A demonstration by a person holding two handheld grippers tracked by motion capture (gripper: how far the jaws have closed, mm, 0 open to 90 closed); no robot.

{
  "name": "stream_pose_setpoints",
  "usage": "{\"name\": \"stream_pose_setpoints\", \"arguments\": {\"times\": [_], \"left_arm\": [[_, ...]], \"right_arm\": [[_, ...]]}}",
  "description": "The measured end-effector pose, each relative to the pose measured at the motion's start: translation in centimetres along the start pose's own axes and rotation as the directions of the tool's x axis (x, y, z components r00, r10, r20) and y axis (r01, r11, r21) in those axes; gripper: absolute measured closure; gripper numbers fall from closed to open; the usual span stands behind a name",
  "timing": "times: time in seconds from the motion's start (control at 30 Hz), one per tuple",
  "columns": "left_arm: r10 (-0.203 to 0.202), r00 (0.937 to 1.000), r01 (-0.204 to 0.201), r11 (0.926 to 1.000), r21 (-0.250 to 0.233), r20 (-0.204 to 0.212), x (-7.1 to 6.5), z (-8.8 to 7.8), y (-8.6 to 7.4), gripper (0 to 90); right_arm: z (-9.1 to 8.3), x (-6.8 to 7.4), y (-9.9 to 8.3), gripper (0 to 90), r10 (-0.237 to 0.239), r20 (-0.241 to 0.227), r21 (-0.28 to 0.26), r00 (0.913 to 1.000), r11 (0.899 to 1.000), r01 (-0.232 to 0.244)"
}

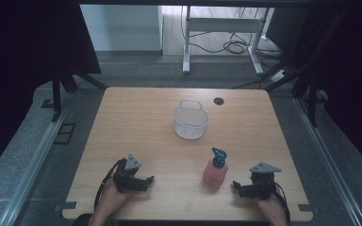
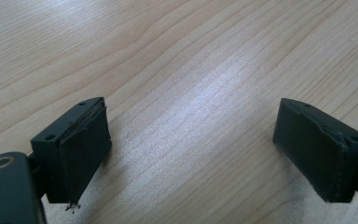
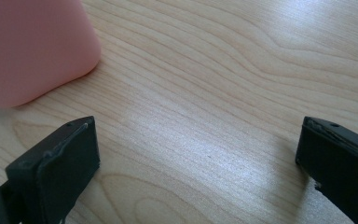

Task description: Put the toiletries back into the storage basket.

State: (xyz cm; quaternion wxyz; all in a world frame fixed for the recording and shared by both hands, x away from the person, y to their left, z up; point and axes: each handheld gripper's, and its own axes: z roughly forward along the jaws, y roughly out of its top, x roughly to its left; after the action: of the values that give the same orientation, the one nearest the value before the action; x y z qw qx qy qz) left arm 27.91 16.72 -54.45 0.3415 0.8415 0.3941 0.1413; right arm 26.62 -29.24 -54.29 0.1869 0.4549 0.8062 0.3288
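You will find no text, label, brand, number or sign that can be read in any of these views. The pink bottle (image 1: 215, 172) with the blue pump shows a plain side in the high view, and any print on it is too small to make out. The white basket (image 1: 190, 120) and the wooden table (image 1: 136, 122) bear no marks you could read either.
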Motion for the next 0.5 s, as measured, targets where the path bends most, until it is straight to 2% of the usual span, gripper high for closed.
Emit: {"name": "stream_pose_setpoints", "arguments": {"times": [0.23, 0.5], "left_arm": [[0.004, 1.0, -0.004, 1.0, 0.003, 0.0, 0.02, -0.02, 0.0, 10.2], [0.004, 1.0, -0.004, 1.0, 0.003, 0.0, 0.03, -0.02, 0.0, 10.2]], "right_arm": [[-0.04, 0.03, 0.04, 0.0, 0.003, 0.0, 0.004, 1.0, 1.0, -0.003], [-0.26, 0.18, 0.08, 0.0, -0.008, -0.022, 0.015, 0.9997, 1.0, 0.008]]}}
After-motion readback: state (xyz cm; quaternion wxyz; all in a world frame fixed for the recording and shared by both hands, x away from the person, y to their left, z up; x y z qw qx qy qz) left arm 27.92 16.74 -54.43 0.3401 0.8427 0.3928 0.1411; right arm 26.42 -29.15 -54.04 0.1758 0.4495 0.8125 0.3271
